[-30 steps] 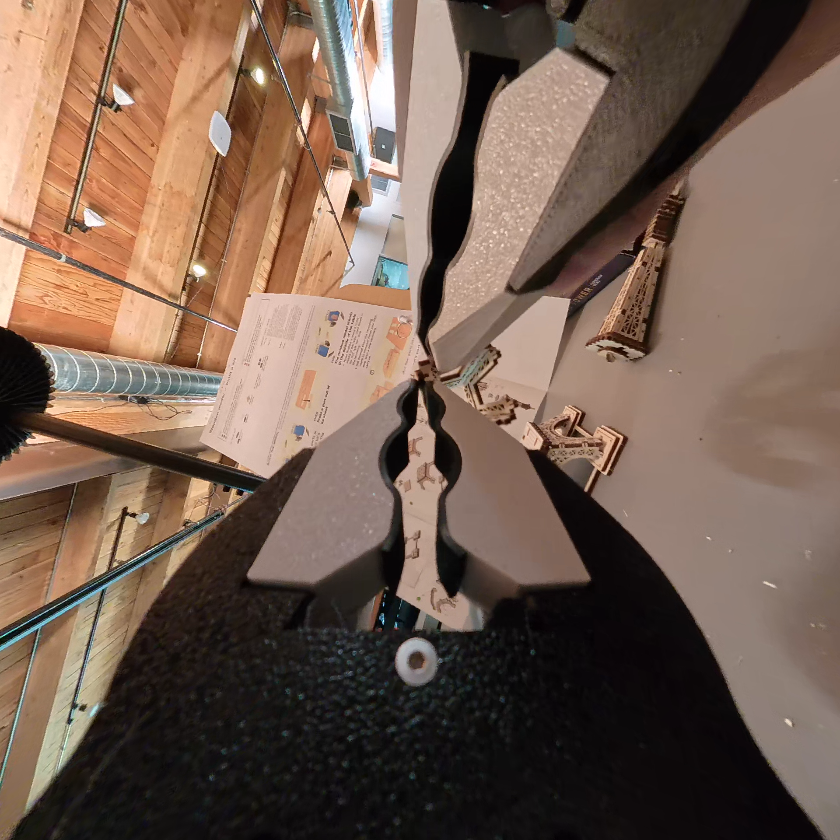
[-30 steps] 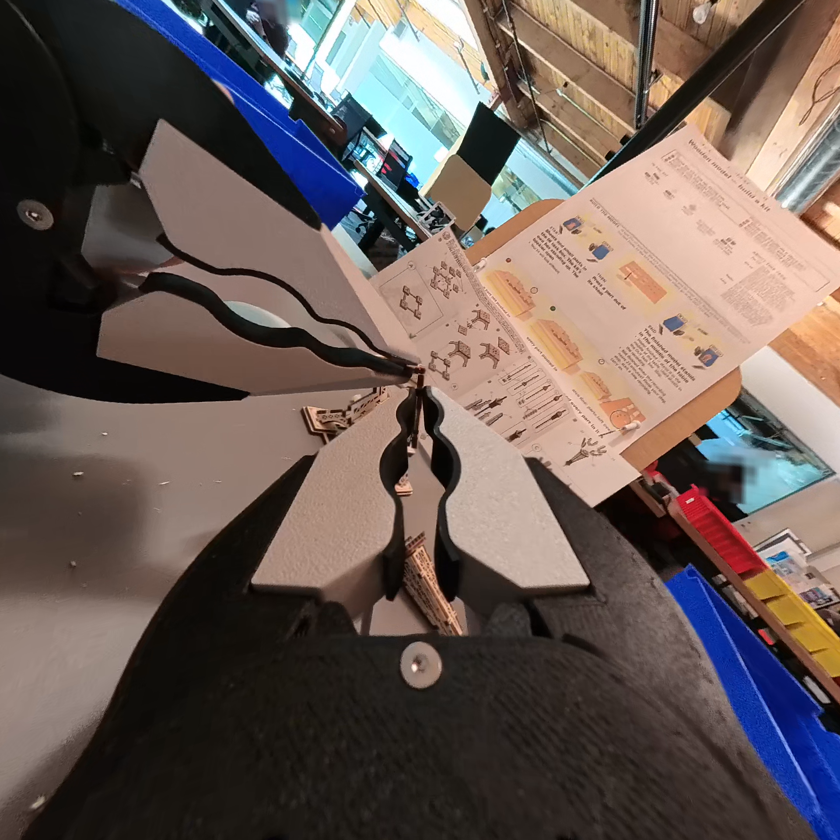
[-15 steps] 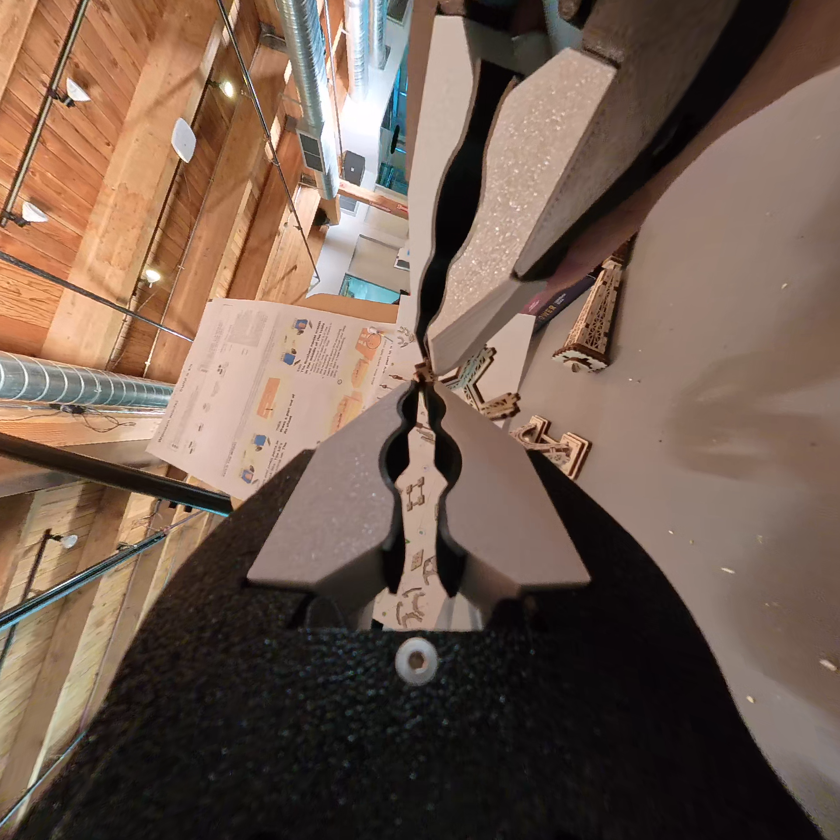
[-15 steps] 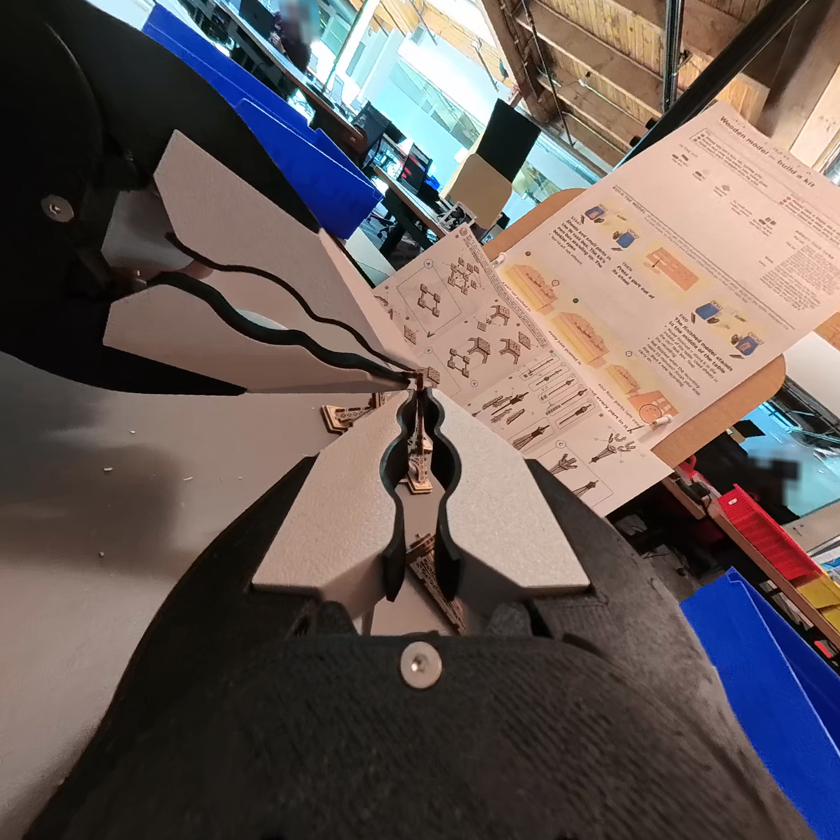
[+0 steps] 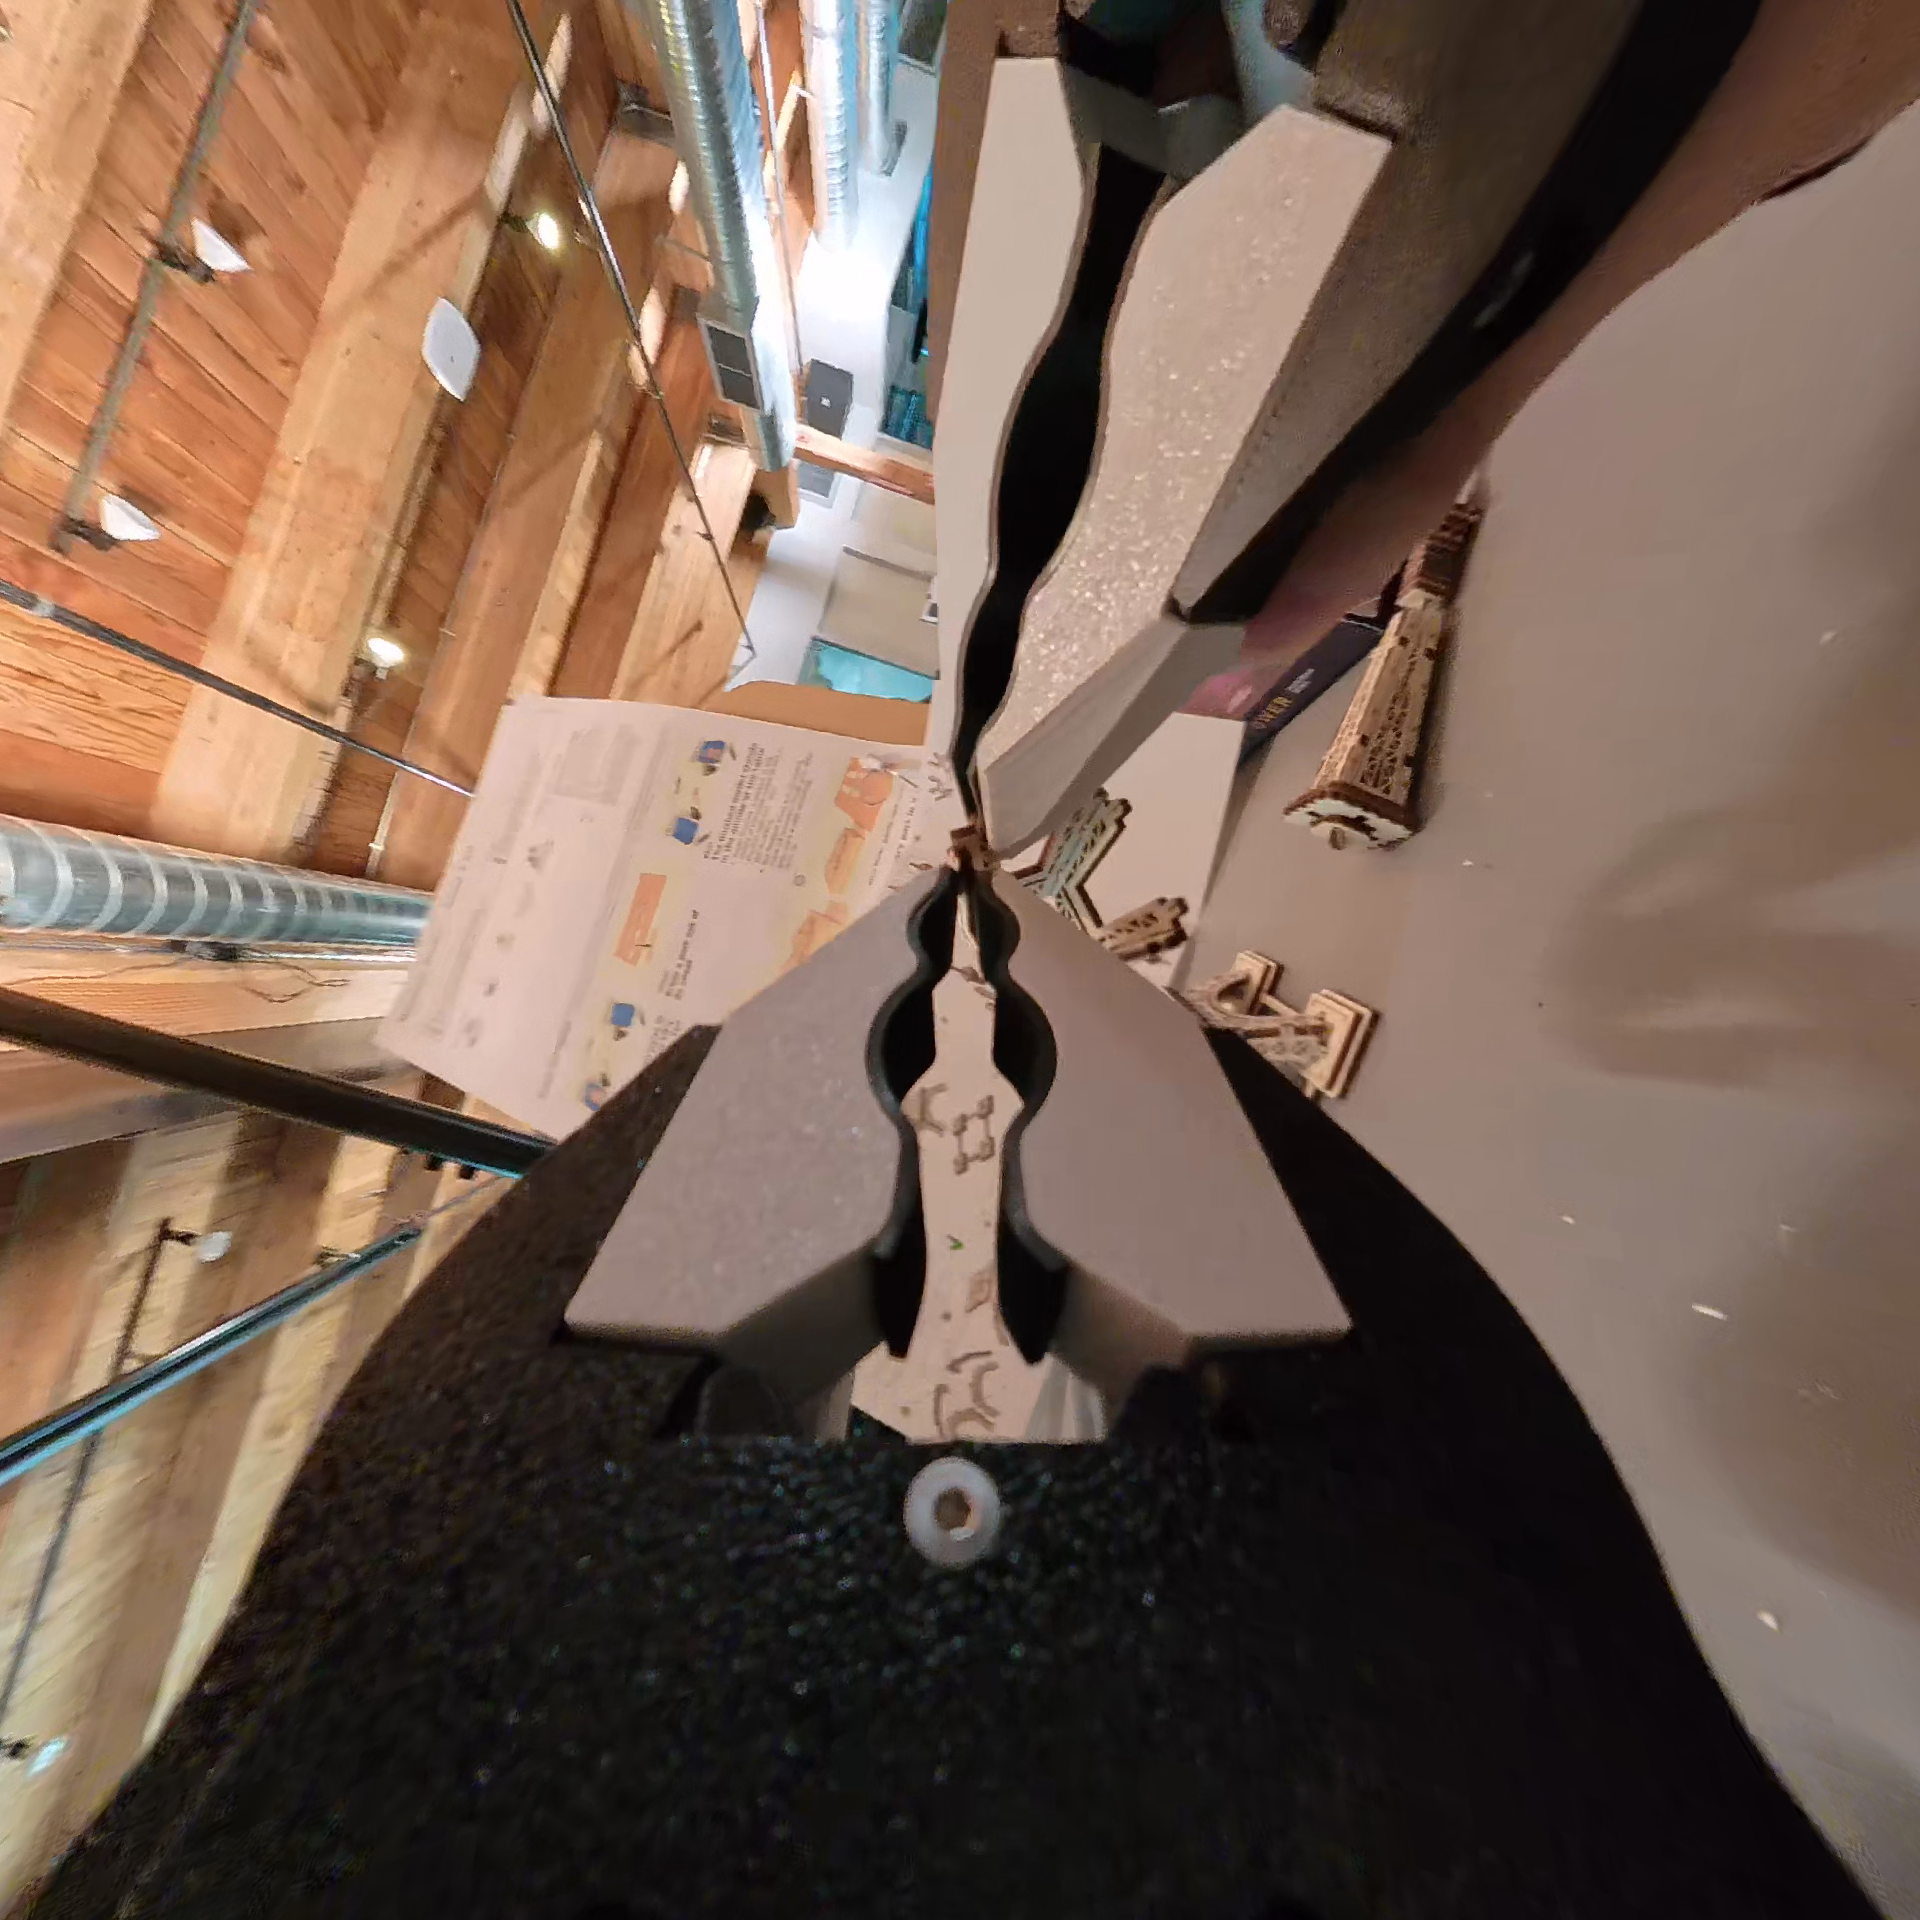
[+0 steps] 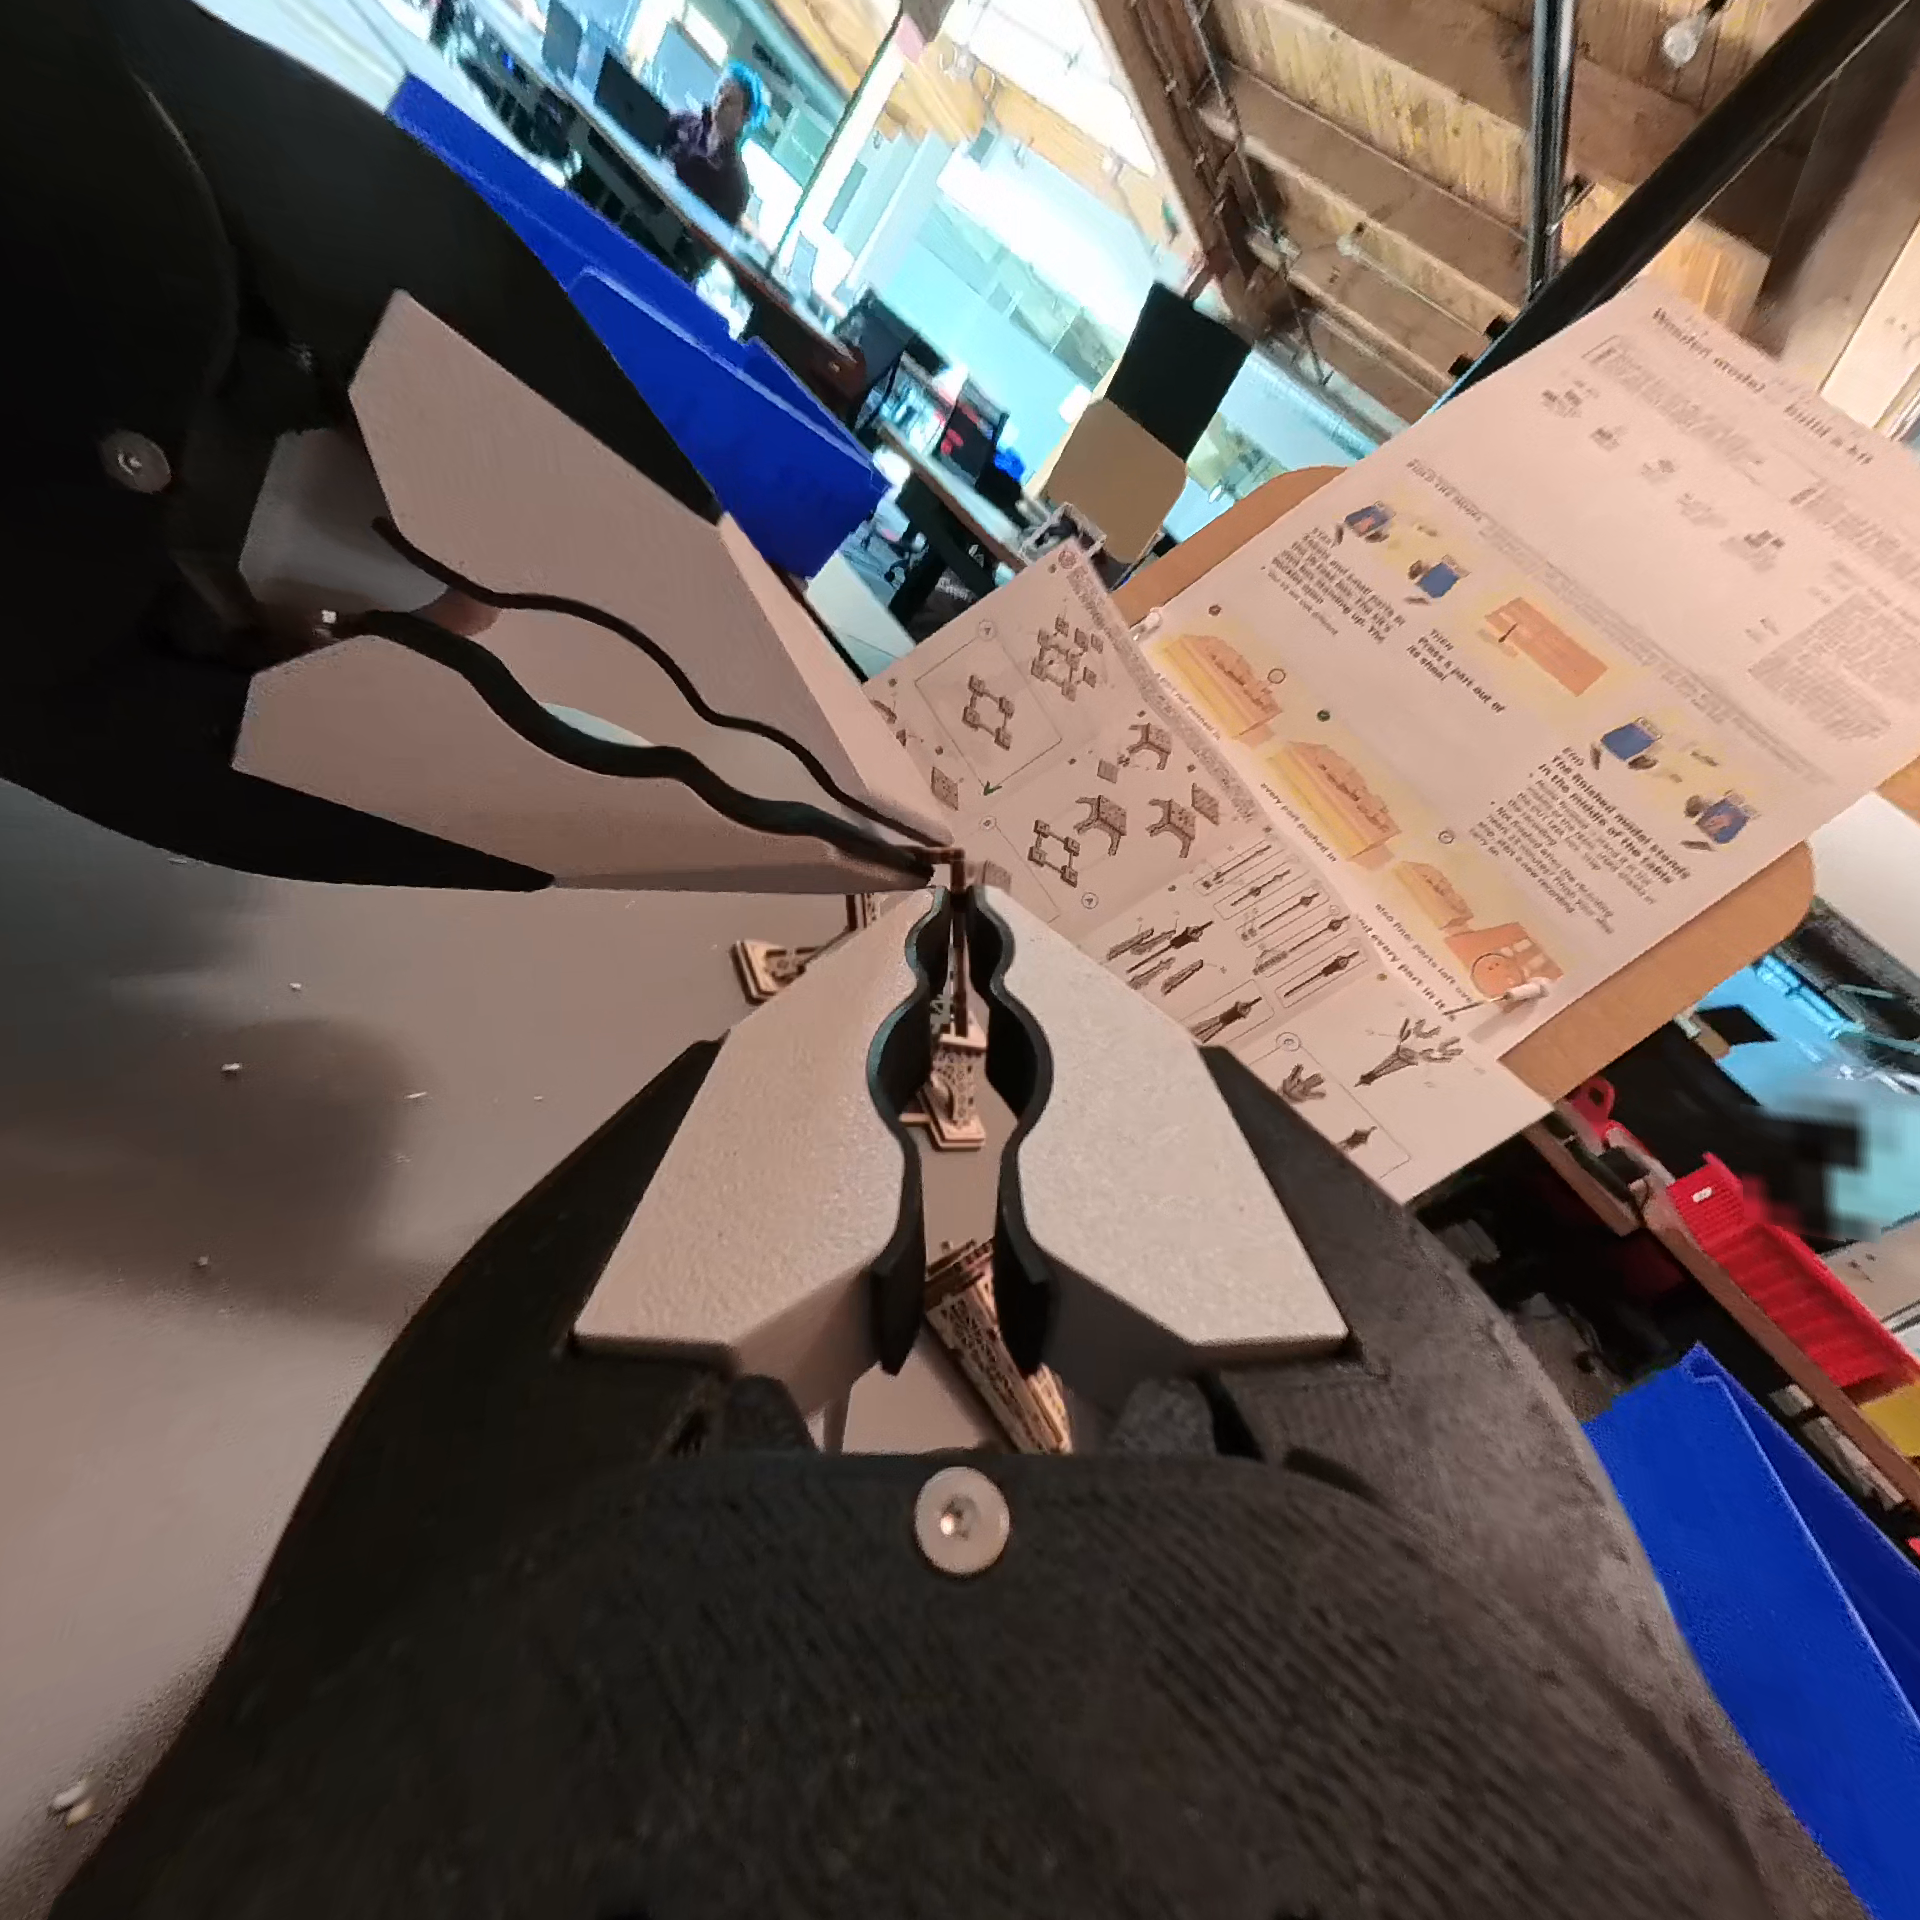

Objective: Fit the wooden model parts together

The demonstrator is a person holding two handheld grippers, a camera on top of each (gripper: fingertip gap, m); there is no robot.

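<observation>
My left gripper (image 5: pixel 963 885) and my right gripper (image 6: pixel 956 896) are both shut and meet tip to tip above the grey table (image 5: pixel 1662 935). A small wooden part (image 5: pixel 971 840) is pinched where the tips meet; it also shows in the right wrist view (image 6: pixel 951 862). A thin dark strip of it runs down between my right fingers. I cannot tell whether this is one piece or two joined pieces. The right gripper (image 5: pixel 975 795) comes in from above in the left wrist view. The left gripper (image 6: pixel 930 864) comes in from the left in the right wrist view.
A wooden tower section (image 5: pixel 1371 717), an arched wooden base (image 5: pixel 1278 1023) and loose parts (image 5: pixel 1081 862) lie on the table. An instruction sheet (image 6: pixel 1455 748) stands propped behind. Blue bins (image 6: pixel 727 416) sit beyond the table (image 6: pixel 312 1143), and another blue bin (image 6: pixel 1766 1558) is at the right. Left and right tips are no more than a few centimetres apart.
Both grippers stay shut and tip to tip. They have turned slightly together, so the background has shifted and a wooden tower piece on the table now shows through the right fingers' gap.
</observation>
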